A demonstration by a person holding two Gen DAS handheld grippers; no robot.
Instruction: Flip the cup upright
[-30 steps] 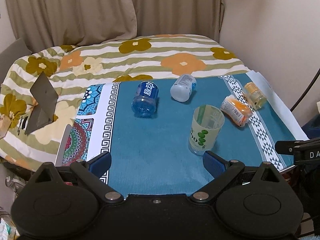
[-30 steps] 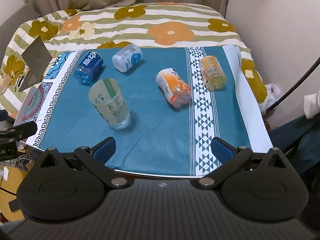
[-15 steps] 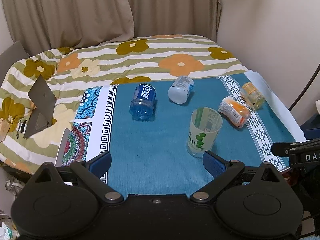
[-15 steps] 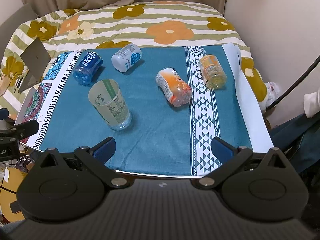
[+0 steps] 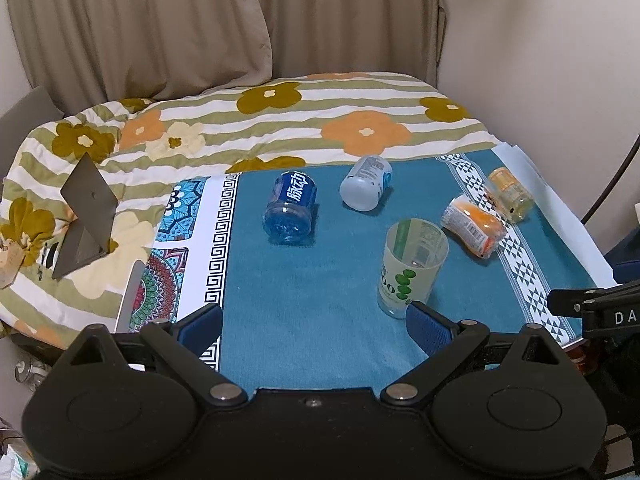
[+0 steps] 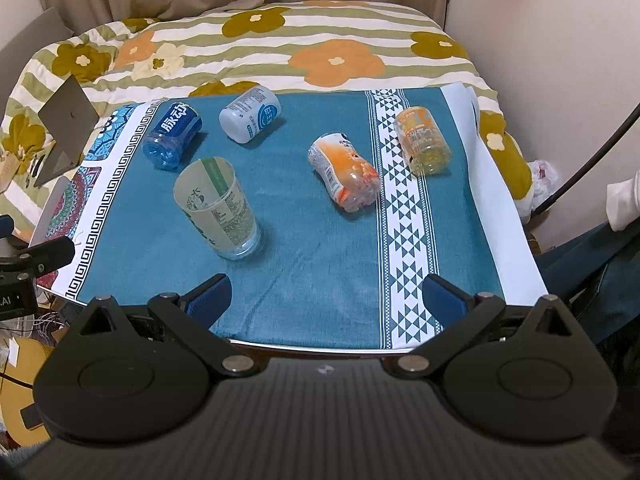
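The cup is standing mouth-up on the blue cloth, near the front edge, between the blue bottle and the orange bottle. It is looking thin, light and easily dented, so gripping its mid-wall gently seems best. The left claw and right claw are both gaping wide, holding nothing.

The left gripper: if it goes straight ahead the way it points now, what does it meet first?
Probably the teal cloth itself. The left gripper is open, and the upright cup stands just off the line, beside its right jaw; depth is unclear.
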